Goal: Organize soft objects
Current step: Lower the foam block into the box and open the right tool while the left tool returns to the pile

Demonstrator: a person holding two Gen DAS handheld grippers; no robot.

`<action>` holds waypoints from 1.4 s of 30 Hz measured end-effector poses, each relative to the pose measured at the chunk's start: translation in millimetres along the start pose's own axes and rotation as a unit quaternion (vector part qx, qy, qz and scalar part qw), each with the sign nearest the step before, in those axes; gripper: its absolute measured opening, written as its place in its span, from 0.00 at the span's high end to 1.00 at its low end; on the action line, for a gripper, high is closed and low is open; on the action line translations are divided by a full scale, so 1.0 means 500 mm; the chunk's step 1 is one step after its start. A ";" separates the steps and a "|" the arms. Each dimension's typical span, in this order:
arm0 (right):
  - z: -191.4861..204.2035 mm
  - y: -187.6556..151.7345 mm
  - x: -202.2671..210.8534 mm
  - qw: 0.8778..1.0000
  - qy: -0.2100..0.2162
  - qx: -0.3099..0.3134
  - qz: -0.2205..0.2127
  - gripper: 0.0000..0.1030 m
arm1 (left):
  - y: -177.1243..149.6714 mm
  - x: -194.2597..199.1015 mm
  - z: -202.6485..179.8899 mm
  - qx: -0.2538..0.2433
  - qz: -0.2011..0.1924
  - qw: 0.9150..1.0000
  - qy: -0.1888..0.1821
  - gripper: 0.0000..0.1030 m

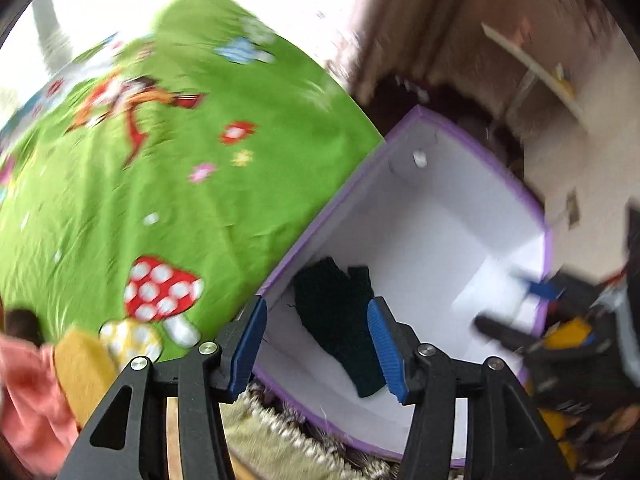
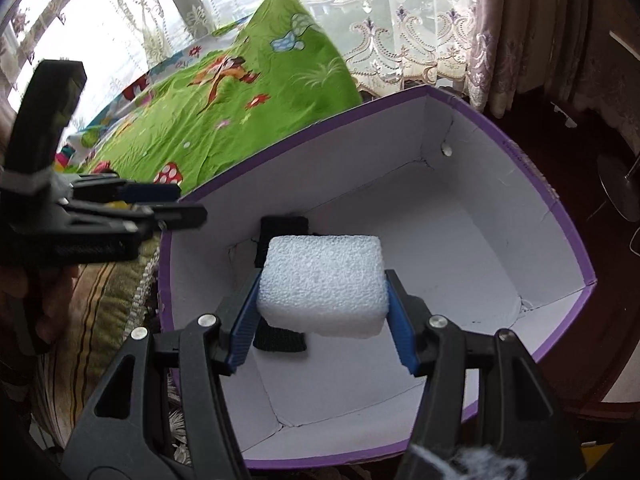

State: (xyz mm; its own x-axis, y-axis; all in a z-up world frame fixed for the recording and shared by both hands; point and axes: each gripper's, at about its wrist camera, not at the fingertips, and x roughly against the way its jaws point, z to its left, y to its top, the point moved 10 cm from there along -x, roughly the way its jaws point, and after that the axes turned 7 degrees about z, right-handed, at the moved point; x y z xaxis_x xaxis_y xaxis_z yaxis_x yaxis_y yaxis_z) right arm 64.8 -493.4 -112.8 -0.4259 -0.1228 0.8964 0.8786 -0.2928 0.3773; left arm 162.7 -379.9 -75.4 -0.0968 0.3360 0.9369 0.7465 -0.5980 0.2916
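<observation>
Your right gripper (image 2: 322, 312) is clamping the white foam block (image 2: 322, 284) over the purple-rimmed box (image 2: 576, 256) holding a dark knit item (image 1: 340, 316), while your left gripper (image 1: 318, 344) is hanging wide and empty.

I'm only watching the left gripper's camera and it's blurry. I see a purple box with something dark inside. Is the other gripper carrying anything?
Observer: Yes. The right gripper is shut on a white foam block, held above the open purple box.
Operator: Is that dark thing underneath it?
Observer: Yes, the dark knitted item lies on the box floor, partly hidden behind the foam.
Operator: And my own gripper, what's it doing?
Observer: The left gripper shows at the box's left rim, with nothing visible between its fingers.
Operator: What's behind the box?
Observer: A green cartoon bedsheet, and lace curtains over a window.
</observation>
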 end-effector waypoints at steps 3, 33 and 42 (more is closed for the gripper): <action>0.043 -0.025 -0.039 0.999 -0.001 0.029 0.032 0.40 | -0.020 0.072 0.061 0.079 -0.066 0.994 -0.039 0.48; 0.066 -0.122 -0.258 0.968 -0.010 0.056 0.245 0.21 | -0.336 0.314 0.436 0.280 -0.228 0.932 -0.019 0.40; 0.080 -0.095 -0.196 0.973 -0.005 0.081 0.218 0.13 | -0.445 0.380 0.593 0.385 -0.256 0.887 0.016 0.35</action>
State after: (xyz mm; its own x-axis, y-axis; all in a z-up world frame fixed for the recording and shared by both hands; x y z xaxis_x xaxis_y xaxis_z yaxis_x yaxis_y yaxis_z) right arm 73.8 -429.4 -209.3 -0.0033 -0.1916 0.9815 0.9981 -0.0618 -0.0087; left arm 173.5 33.0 -19.6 -0.5618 0.3922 0.7284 0.8265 0.3042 0.4736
